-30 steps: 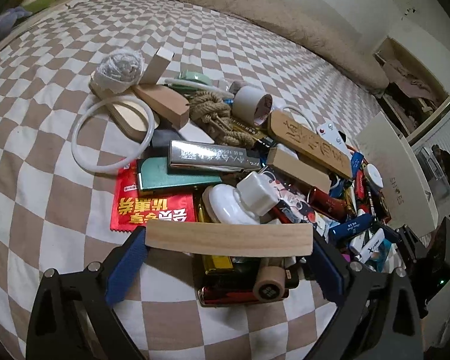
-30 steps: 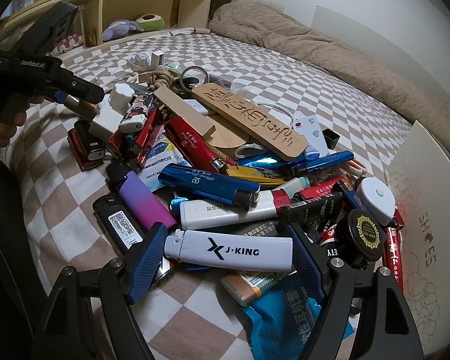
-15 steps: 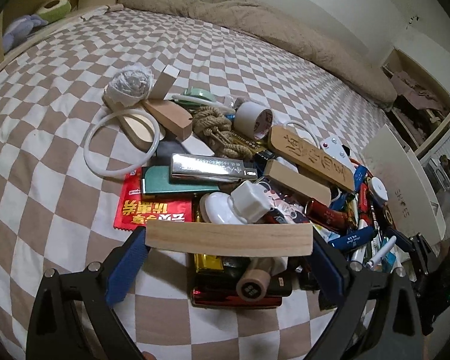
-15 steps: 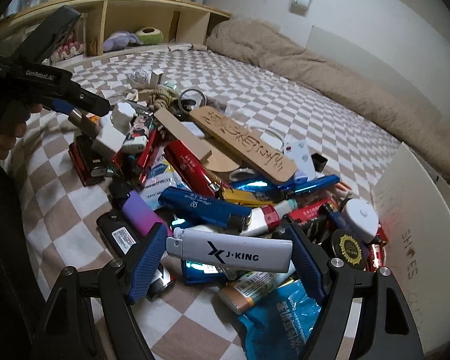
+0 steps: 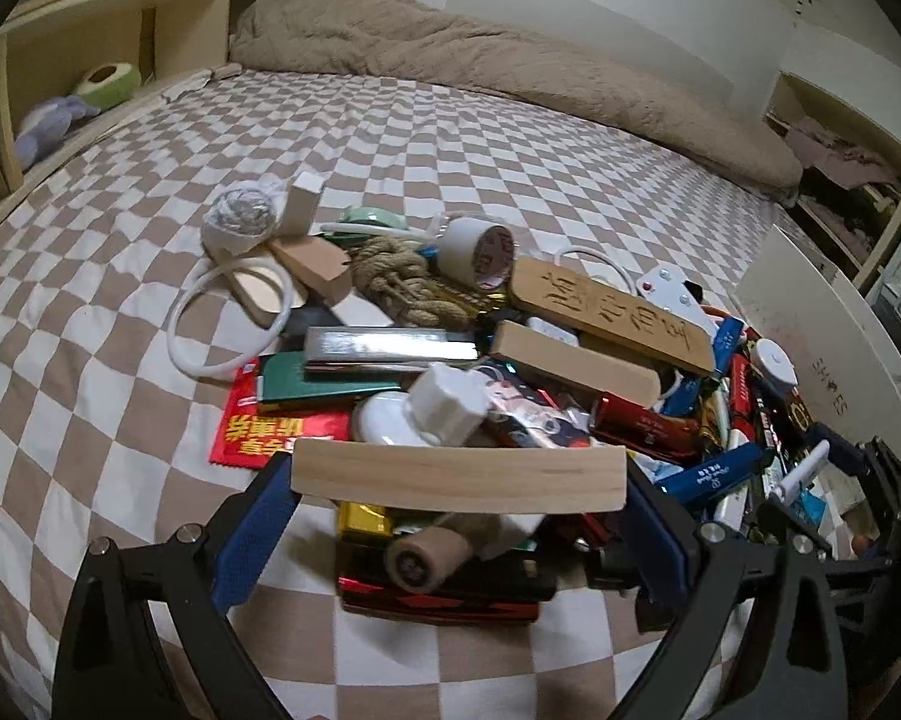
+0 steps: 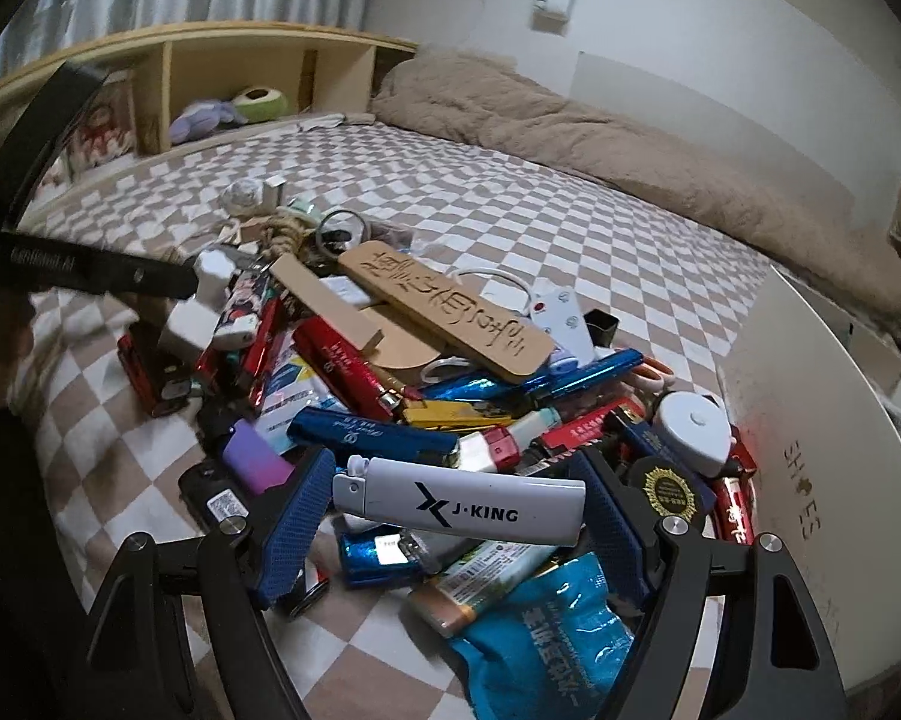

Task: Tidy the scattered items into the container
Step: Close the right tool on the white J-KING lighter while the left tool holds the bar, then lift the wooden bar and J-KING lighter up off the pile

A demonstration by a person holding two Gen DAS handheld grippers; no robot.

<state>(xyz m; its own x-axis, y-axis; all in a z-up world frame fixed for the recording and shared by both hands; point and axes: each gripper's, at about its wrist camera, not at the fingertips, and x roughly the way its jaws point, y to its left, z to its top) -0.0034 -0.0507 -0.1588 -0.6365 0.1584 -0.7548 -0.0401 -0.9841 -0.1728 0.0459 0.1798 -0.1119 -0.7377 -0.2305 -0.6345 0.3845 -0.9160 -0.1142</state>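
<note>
My left gripper [image 5: 456, 477] is shut on a plain wooden block [image 5: 456, 474], held level above the near edge of a heap of scattered items [image 5: 510, 360] on the checkered bed. My right gripper [image 6: 459, 507] is shut on a white J-KING lighter [image 6: 459, 504], held above the heap's lighters [image 6: 378, 432]. The white shoe box [image 6: 810, 450] stands at the right of the heap; it also shows in the left wrist view [image 5: 822, 330]. The left gripper's black body [image 6: 90, 273] shows at the left of the right wrist view.
The heap holds an engraved wooden plaque [image 5: 612, 312], a rope knot [image 5: 402, 282], a tape roll [image 5: 480, 246], a white ring [image 5: 228, 318] and a red packet [image 5: 264, 432]. A beige blanket [image 5: 510, 72] lies at the far end. A wooden shelf [image 6: 210, 84] runs along the left.
Both grippers have risen and tilted up with their items, so the heap sits lower and more of the room shows. Both grips are unchanged.
</note>
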